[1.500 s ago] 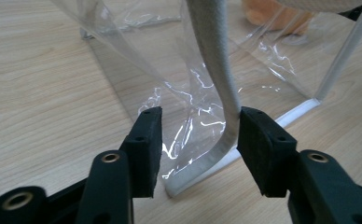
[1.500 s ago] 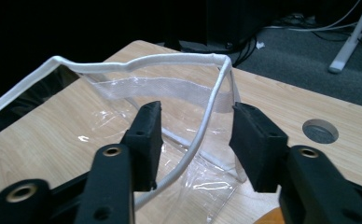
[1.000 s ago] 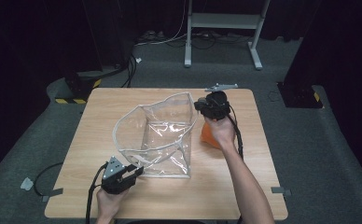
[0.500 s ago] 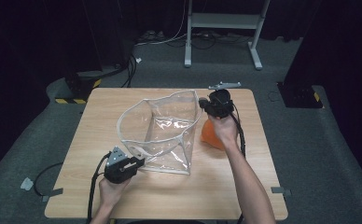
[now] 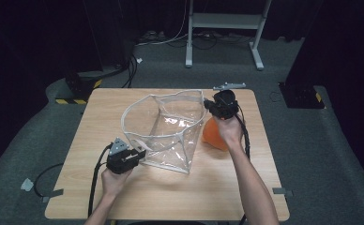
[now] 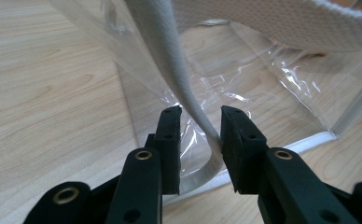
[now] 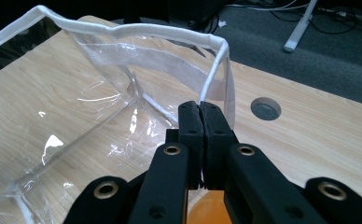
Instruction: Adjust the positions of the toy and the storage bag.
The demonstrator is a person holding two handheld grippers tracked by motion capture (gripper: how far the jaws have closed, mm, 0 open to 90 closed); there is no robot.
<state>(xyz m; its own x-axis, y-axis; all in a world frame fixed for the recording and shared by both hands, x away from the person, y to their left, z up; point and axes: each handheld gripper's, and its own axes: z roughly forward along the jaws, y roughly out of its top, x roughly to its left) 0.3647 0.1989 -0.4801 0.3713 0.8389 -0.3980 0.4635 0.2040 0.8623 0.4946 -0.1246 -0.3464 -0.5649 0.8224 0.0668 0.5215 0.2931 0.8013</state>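
A clear plastic bag [image 5: 166,126] with white trim stands open on the wooden table [image 5: 100,117]. My left gripper [image 5: 140,153] is at its near left bottom corner. In the left gripper view [image 6: 200,114] the jaws stand around the bag's white woven strap [image 6: 188,98], which curls between the pads and touches both. My right gripper [image 5: 208,104] is at the bag's far right top corner. Its jaws [image 7: 200,105] are pressed together on the white rim [image 7: 207,84]. An orange object [image 5: 213,133] lies under my right hand, seen too below the jaws [image 7: 212,210].
A round hole [image 7: 265,108] is cut in the tabletop beyond the bag. A grey metal piece [image 5: 229,86] lies at the table's far edge. Past the table stand a white frame [image 5: 222,23] and a yellow-black striped base [image 5: 79,89], with cables on the floor.
My left gripper has moved away from the person, up to the bag's near corner. The bag's near side has shifted a little. The right hand has stayed in place.
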